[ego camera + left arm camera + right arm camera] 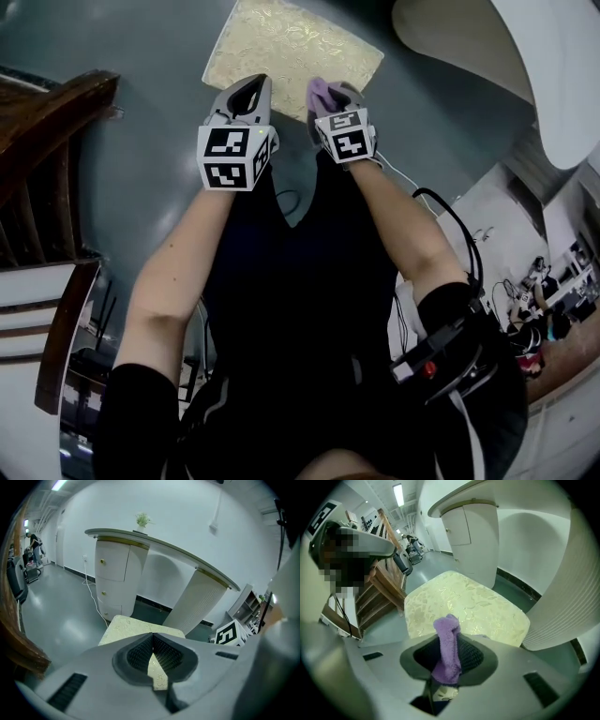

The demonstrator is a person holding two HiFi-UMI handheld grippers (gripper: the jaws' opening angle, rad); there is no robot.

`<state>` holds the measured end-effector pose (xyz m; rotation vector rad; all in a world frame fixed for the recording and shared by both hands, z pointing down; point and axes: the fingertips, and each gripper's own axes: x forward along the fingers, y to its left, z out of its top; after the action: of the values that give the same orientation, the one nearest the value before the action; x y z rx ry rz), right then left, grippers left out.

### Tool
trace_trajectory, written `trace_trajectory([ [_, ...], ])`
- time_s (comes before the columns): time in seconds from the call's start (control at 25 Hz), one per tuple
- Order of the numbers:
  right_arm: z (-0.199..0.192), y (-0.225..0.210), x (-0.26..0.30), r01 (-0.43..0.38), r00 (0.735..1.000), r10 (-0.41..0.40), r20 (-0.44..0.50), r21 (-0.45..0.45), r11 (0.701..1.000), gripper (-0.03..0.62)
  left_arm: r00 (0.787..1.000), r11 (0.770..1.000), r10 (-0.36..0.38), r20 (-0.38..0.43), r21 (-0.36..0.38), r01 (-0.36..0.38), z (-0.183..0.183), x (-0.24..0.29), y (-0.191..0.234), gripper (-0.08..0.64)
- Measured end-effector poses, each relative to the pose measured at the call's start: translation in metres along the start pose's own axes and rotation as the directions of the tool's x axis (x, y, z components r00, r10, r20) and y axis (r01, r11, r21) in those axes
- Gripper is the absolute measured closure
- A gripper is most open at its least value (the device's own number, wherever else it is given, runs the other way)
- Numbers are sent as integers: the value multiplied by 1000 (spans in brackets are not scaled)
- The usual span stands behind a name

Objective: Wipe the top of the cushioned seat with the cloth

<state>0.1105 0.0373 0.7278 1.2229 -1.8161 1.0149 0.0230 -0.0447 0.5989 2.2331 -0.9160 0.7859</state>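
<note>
Right gripper [335, 97] clamping purple cloth [447, 649], hovering by cushioned seat [464, 601]; left gripper [250, 90] jaws sitting pinched together, gripping nothing

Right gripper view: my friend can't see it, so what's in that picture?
The right claw is shut on a fluffy purple cloth, pointing at a pale gold cushioned seat with a leafy pattern. A white cabinet stands behind the seat on a grey floor.

cloth [447, 648]: fuzzy purple terry pile; cushioned seat [464, 606]: cream brocade fabric, slight sheen; right gripper [449, 665]: matt grey plastic, ribbed dark pads; floor [159, 150]: glossy grey
</note>
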Motion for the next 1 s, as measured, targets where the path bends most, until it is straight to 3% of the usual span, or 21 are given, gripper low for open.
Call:
trace_trajectory([
  [0.44,-23,33,0,-70,997,70,-9,-31,997,491,996,997,-56,-63,51,59,-32,-4,-23,557],
  [0.64,-27,44,-9,-150,984,135,-117,-126,981,482,990,989,-119,-74,78,125,-22,-14,-39,557],
  [1.0,40,34,-85,-157,985,166,40,-165,974,485,989,979,-139,-45,142,144,30,-34,-62,557],
])
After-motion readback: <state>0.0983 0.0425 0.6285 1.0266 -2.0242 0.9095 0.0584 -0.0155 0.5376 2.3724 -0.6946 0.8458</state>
